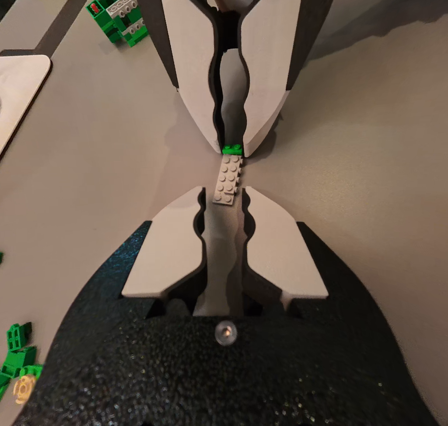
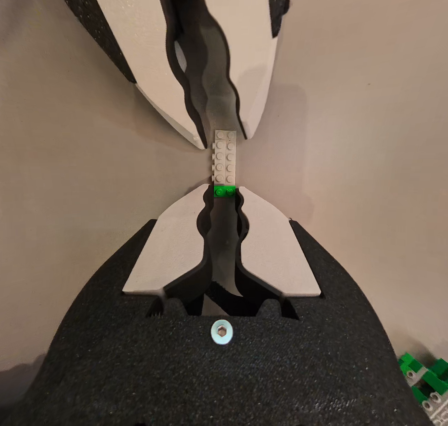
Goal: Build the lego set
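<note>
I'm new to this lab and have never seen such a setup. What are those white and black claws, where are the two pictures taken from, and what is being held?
The claws are two hand-held grippers, each with two fingers and a camera looking along them. One picture comes from the left gripper, the other from the right gripper; each also shows the other gripper facing it.

The right gripper pinches a small green piece at the end of a grey studded plate. The left gripper's fingertips sit on either side of the plate's other end, with a gap showing, so I cannot tell whether it grips.

On the grey table stand a half-built green and grey model and loose green pieces.
</note>
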The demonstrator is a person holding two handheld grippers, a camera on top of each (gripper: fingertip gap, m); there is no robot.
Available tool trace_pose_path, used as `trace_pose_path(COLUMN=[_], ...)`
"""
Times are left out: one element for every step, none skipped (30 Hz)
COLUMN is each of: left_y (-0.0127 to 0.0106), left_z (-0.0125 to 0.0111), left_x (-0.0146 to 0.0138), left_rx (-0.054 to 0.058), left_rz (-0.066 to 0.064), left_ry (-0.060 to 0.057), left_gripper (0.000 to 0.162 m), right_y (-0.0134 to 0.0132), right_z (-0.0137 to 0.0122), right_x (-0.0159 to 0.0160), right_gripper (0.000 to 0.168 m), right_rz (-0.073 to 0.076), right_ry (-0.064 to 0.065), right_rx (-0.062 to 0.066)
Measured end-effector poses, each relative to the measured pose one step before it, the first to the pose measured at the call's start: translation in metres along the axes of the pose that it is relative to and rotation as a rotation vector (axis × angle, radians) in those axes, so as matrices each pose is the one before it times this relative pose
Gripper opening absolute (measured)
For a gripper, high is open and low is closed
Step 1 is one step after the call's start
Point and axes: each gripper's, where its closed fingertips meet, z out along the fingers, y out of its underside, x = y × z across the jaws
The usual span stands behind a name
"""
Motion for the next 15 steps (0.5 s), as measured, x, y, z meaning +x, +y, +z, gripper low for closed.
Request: trace_pose_path(left_y=[-0.00014,-0.00015,-0.00004,0.00001,-0.00001,0.00009,0.00006,0.00011,0.00013,-0.00009,0.00007,0.0001,0.00003,0.00006,-0.00005], left_z=[0.00041,0.00051,0.00061,0.00061,0.00065,0.00053,0.00032,0.00034,0.00023,0.00032,0.00024,0.00024,0.00013,0.00006,0.00019], left_x=[-0.00048,-0.00033,-0.00024,0.00023,0.00025,0.0006,0.00011,0.00038,0.00061,0.00072,0.00131,0.00131,0.00056,0.00073,0.0004], left_rx=[-0.004,-0.0059,-0.0077,-0.0077,-0.008,-0.0084,-0.0088,-0.0097,-0.0098,-0.0073,-0.0072,-0.008,-0.0076,-0.0075,-0.0083], left_rz=[0.0038,-0.0024,-0.0058,-0.0071,-0.0086,-0.007,-0.0054,-0.0051,-0.005,-0.003,-0.0031,-0.0042,-0.0012,0.0011,0.0013], left_ry=[0.0105,0.0148,0.0176,0.0205,0.0184,0.0188,0.0138,0.013,0.0126,0.0098,0.0125,0.012,0.0072,0.0081,0.0068], left_gripper=[0.029,0.03,0.03,0.03,0.03,0.029,0.028,0.028,0.027,0.026,0.023,0.021,0.02,0.019,0.018], right_y=[-0.00003,-0.00003,0.0,-0.00014,-0.00008,-0.00017,-0.00017,-0.00005,-0.00004,-0.00002,0.00001,-0.00004,-0.00006,-0.0001,0.00005], right_z=[0.00001,0.00001,-0.00003,0.00004,0.0,0.00015,0.00003,0.00009,-0.00004,0.00008,-0.00008,0.00008,-0.00001,0.00003,0.00006], right_x=[-0.00015,0.00005,-0.00017,-0.00032,-0.00012,-0.00048,-0.00044,-0.00014,-0.00015,-0.00018,-0.00044,-0.00016,-0.00045,-0.00031,-0.00012], right_gripper=[0.016,0.016,0.016,0.016,0.016,0.016,0.016,0.016,0.016,0.016,0.016,0.016,0.016,0.016,0.016], right_rz=[-0.0009,-0.0008,-0.003,-0.0042,-0.0045,-0.0056,-0.0048,-0.0035,-0.0029,-0.0025,-0.0043,-0.0042,-0.0021,-0.0029,-0.003], right_ry=[-0.0012,-0.0013,-0.0014,-0.0022,-0.0012,-0.0038,-0.0041,-0.0026,-0.0023,-0.0027,-0.0026,-0.0017,-0.0036,-0.0027,-0.0004], right_rx=[0.0017,0.002,0.003,0.0035,0.0043,0.0061,0.0069,0.0062,0.0056,0.0045,0.0036,0.0035,0.0032,0.0022,0.001])
